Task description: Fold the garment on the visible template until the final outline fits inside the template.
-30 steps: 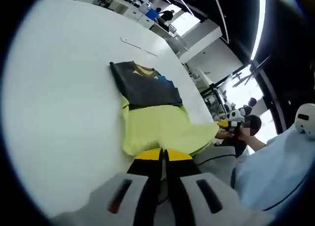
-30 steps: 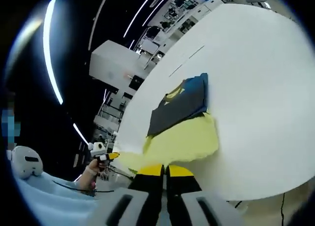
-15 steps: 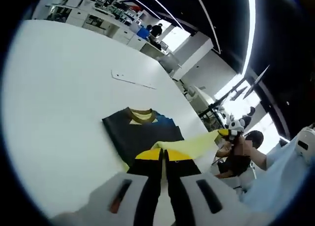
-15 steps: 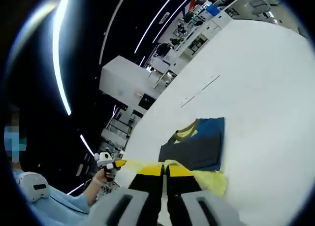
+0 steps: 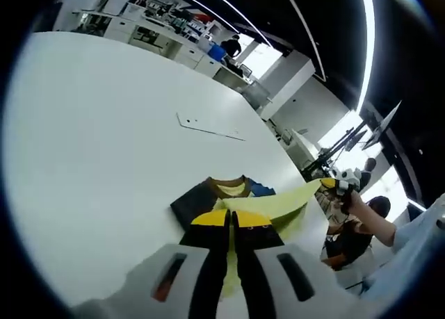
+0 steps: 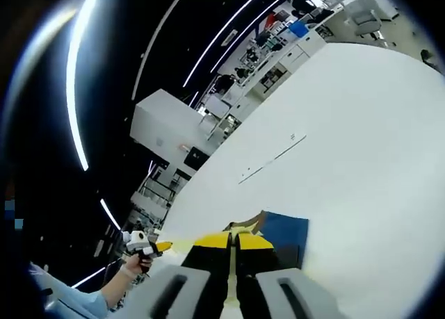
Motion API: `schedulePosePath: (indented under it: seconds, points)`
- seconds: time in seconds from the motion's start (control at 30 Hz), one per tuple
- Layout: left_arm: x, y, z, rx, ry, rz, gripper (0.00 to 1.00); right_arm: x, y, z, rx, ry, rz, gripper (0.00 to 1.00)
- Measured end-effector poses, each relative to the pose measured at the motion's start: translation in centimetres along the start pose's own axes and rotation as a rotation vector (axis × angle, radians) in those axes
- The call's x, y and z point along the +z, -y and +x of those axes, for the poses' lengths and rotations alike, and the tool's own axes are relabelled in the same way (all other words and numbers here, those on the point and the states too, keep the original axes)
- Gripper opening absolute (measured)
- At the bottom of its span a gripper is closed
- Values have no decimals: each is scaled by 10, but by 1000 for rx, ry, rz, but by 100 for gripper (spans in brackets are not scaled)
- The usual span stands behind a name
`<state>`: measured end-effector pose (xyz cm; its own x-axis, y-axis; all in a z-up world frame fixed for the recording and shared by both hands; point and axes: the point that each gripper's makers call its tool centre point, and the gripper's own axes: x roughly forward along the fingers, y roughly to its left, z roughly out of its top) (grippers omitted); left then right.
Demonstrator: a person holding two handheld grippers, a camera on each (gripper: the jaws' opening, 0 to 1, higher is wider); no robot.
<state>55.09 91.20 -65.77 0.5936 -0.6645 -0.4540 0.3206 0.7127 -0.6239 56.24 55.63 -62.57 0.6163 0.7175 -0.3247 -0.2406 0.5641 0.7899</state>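
White table (image 5: 90, 124); garment (image 5: 212, 197) lies on it

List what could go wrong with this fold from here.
1. Both grippers, left gripper and right gripper, are shut on the yellow hem, stretched in the air; a slip would drop it crooked.
2. The lifted hem hides much of the dark upper part of the garment, so alignment on the white table may be misjudged.
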Motion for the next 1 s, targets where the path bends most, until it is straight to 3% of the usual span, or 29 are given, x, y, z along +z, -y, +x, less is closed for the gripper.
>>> schedulePosePath:
  seconds: [0.1, 0.23, 0.5, 0.57, 0.73, 1.0]
  points:
    - [6, -7, 11, 21, 12, 11, 0, 3, 6, 14, -28, -5, -14, 0]
    - [9, -26, 28, 75, 27, -41, 0, 7, 19, 34, -69, -18, -23, 0]
    - [-8, -49, 47, 125, 22, -89, 0, 4, 63, 59, -134, -47, -2, 0]
    - [-13, -52, 49, 136, 14, -89, 0, 3, 66, 60, -139, -51, 2, 0]
    - [-20, -58, 54, 162, 5, -58, 0, -7, 79, 70, -154, -62, 7, 0]
    - [-37, -70, 61, 203, -70, 20, 0, -23, 99, 75, -192, -103, 16, 0]
